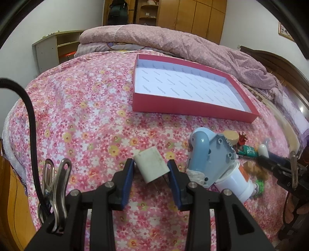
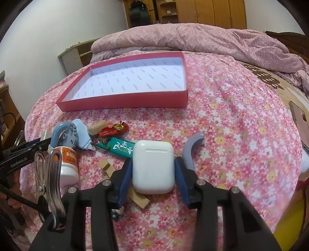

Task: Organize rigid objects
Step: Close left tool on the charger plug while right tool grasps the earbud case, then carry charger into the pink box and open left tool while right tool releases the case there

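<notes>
My left gripper is shut on a white plug adapter, held above the flowered bedspread. My right gripper is shut on a white earbud case. An empty red tray with a white lining lies farther back on the bed; it also shows in the right wrist view. A heap lies near the front edge: a blue-grey plastic toy, a white bottle, a green packet, a red toy car and a wooden block.
A curved grey plastic piece lies right of the earbud case. A rolled pink quilt runs along the back of the bed. A phone lies at the right edge. A wooden wardrobe stands behind.
</notes>
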Tool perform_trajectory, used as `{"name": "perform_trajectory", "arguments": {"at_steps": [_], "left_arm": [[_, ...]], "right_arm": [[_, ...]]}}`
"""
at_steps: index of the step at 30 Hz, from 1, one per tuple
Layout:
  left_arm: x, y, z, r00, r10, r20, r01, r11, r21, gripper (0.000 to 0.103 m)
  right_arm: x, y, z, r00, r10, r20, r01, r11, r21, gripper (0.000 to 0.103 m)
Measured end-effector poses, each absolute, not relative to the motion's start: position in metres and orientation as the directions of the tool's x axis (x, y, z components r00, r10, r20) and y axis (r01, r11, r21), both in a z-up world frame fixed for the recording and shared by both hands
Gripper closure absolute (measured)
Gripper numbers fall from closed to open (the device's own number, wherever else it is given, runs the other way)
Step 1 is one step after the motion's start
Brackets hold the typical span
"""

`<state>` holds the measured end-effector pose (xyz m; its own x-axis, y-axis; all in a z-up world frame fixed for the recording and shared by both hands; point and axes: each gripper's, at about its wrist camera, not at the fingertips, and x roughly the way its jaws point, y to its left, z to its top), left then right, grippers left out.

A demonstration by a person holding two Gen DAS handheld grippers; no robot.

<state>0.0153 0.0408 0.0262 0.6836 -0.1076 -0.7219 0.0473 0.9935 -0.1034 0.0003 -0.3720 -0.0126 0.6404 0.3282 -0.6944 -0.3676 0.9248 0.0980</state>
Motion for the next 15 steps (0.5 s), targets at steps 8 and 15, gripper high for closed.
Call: {"name": "perform_trajectory", "arguments": {"at_steps": [8, 15], "left_arm": [[0.021, 0.037, 0.041, 0.698, -0.129, -0.705, 0.081, 0.992, -0.101, 0.066], [0.043, 0.028, 0.072, 0.720, -0.159, -0.675, 0.126, 0.987, -0.098, 0.066]], "right_arm": [[-0.004, -0.375, -0.004, 0.636, 0.357, -0.684, -0.377, 0.917, 0.128, 0.059], [0.008, -0.368, 0.019, 0.638, 0.379, -0.670, -0.406, 0.905, 0.126, 0.059]]}}
